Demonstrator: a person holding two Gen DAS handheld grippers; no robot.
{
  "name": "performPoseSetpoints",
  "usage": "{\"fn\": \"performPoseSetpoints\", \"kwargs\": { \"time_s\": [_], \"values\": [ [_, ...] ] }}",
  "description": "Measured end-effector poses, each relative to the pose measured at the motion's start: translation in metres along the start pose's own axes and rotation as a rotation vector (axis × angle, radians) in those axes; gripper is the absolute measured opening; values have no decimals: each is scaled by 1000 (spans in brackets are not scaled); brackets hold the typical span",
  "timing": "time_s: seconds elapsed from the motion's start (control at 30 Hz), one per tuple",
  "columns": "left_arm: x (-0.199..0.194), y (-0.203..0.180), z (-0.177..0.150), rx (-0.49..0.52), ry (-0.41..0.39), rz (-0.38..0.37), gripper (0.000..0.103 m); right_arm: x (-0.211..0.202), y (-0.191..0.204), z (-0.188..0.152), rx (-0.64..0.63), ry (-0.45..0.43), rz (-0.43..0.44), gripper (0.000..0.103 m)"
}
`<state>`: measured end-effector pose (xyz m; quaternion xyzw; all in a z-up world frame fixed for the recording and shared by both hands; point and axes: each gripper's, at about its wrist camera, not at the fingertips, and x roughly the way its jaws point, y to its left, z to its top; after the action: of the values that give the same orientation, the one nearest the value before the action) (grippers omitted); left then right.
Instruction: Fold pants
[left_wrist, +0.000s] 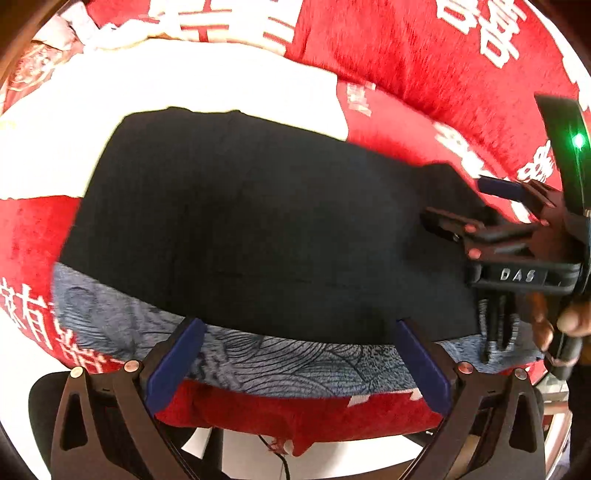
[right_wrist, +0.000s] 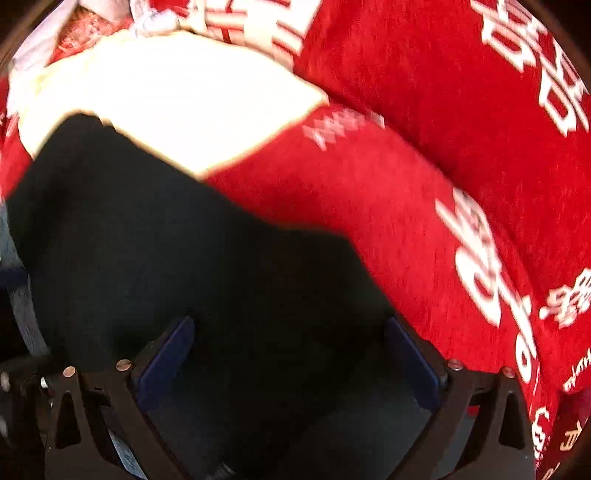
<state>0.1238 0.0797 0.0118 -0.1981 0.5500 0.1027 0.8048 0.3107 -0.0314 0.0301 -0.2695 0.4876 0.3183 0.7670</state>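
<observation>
Dark navy pants lie folded flat on a red and white blanket, with a blue-grey patterned band along their near edge. My left gripper is open and empty, hovering over that near edge. My right gripper shows at the right of the left wrist view, open over the pants' right end. In the right wrist view the right gripper is open above the dark pants, holding nothing.
The blanket has white lettering and a large white patch. Crumpled cloth lies at the far left. The bed's near edge drops to a pale floor. A hand grips the right tool's handle.
</observation>
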Motion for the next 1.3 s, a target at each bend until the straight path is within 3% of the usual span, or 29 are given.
{"fn": "performPoseSetpoints", "kwargs": {
  "time_s": [0.13,0.27,0.4,0.5,0.57,0.63,0.77,0.87,1.07,1.17,1.23,1.3],
  "values": [
    [10,22,-2,-33,49,22,103,-8,26,29,-137,-56,125,102],
    [-4,28,-7,-24,18,-11,103,18,57,61,-301,-19,224,102],
    [-21,41,-10,-28,-10,-20,103,47,85,91,-391,62,391,101],
    [-33,61,-13,-41,-9,-42,103,65,104,93,-444,148,478,81],
    [-38,75,-10,-52,-27,-54,103,58,108,93,-484,136,492,66],
    [-43,89,-6,-58,-50,-62,103,42,105,86,-540,89,461,21],
    [-52,128,5,-96,-66,-118,103,-7,98,68,-581,-55,454,17],
    [-56,150,14,-96,-71,-233,103,-37,98,57,-592,-132,442,16],
    [-57,151,36,94,-110,-401,103,-86,97,35,-622,-228,458,16],
    [-44,136,44,183,-78,-548,103,-90,94,34,-626,-227,470,16],
    [-32,120,50,209,-22,-552,103,-81,99,40,-629,-210,466,16],
    [-23,106,54,242,-5,-483,103,-75,102,44,-636,-197,446,16]
  ]
}}
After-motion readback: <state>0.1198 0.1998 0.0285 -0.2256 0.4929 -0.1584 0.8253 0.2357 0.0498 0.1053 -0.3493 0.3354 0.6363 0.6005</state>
